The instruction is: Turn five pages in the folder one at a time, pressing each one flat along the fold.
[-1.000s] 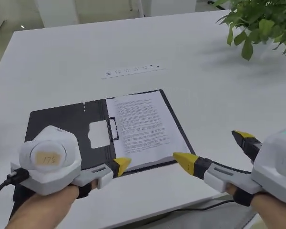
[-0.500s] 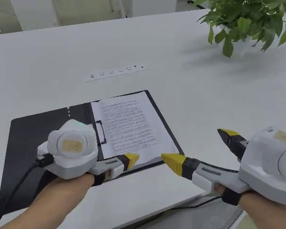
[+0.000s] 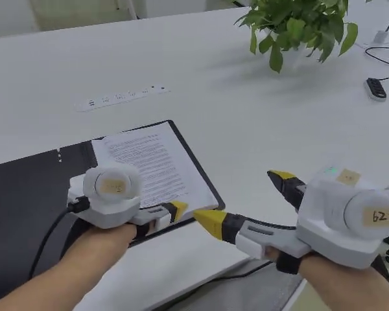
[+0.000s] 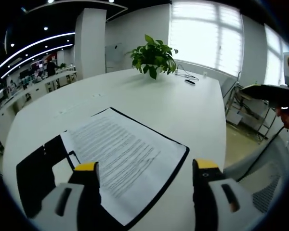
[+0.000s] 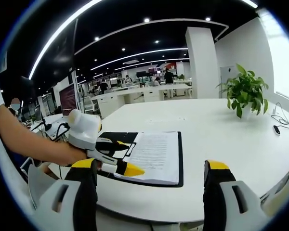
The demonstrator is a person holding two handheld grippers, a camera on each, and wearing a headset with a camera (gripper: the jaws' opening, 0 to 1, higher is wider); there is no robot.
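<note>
A black folder (image 3: 26, 188) lies open on the white table, with a printed page (image 3: 149, 162) on its right half. My left gripper (image 4: 146, 166) hovers open over the page's near edge (image 4: 120, 149). One yellow fingertip (image 3: 178, 208) pokes out past the folder's near rim. My right gripper (image 3: 246, 197) is open just off the folder's near right corner and holds nothing. In the right gripper view its jaws (image 5: 149, 164) frame the page (image 5: 154, 151) and the left gripper (image 5: 126, 156).
A potted plant (image 3: 292, 26) stands at the far right of the table. A white power strip (image 3: 120, 97) lies beyond the folder, and a black device (image 3: 376, 89) with cables lies at the right edge. A cable (image 3: 45, 240) trails from the left gripper. The table's front edge runs just under both hands.
The head view has swung right. My left gripper has slid right along the folder's near edge, closer to the right gripper. Both stay open and the page lies flat as before.
</note>
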